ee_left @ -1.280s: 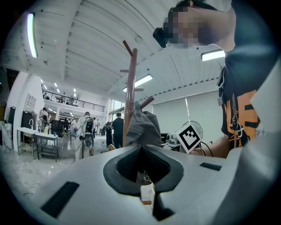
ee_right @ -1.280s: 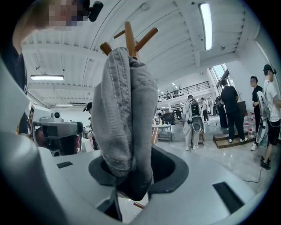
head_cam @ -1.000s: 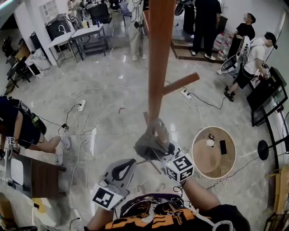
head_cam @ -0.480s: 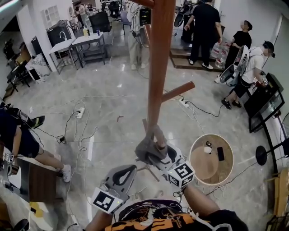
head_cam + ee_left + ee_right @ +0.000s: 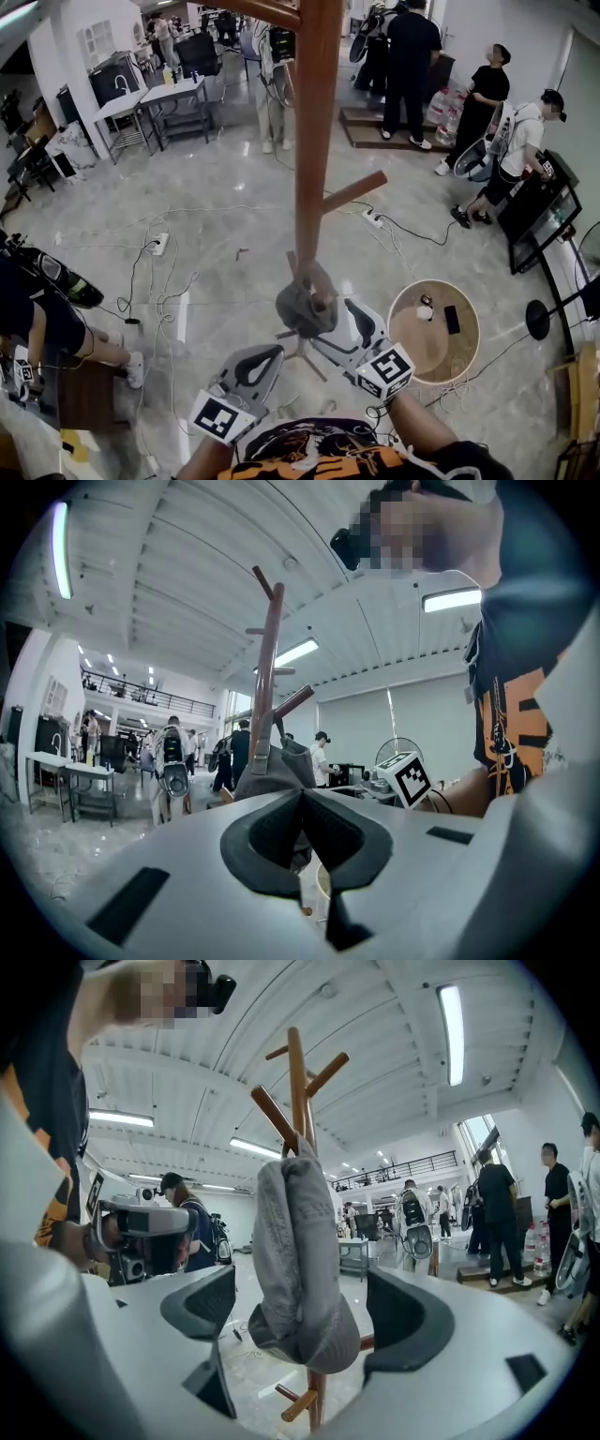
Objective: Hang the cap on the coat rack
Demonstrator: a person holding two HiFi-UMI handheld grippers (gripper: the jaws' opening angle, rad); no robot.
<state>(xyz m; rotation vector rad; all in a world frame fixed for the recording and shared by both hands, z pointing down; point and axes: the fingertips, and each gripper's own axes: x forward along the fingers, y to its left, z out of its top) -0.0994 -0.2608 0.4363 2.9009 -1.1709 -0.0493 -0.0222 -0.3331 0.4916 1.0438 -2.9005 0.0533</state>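
The grey cap (image 5: 305,305) hangs on a low peg of the wooden coat rack (image 5: 314,141), close against the pole. My right gripper (image 5: 339,330) sits just behind it with its jaws opening. In the right gripper view the cap (image 5: 298,1260) droops between the two pads (image 5: 202,1302) with gaps on both sides, so neither pad touches it. My left gripper (image 5: 255,366) hangs lower left, shut and empty. In the left gripper view its closed jaws (image 5: 302,827) point at the cap (image 5: 272,771) and the rack (image 5: 266,658).
A round wooden side table (image 5: 469,352) with a phone and a small object stands to the right of the rack. Cables and a power strip (image 5: 157,246) trail across the marble floor. People stand at the back right by a fan (image 5: 469,155); a seated person (image 5: 37,309) is at the left.
The right gripper's jaws have spread apart off the cap and drawn back a little toward me. The cap stays hanging on the peg. The left gripper has barely moved.
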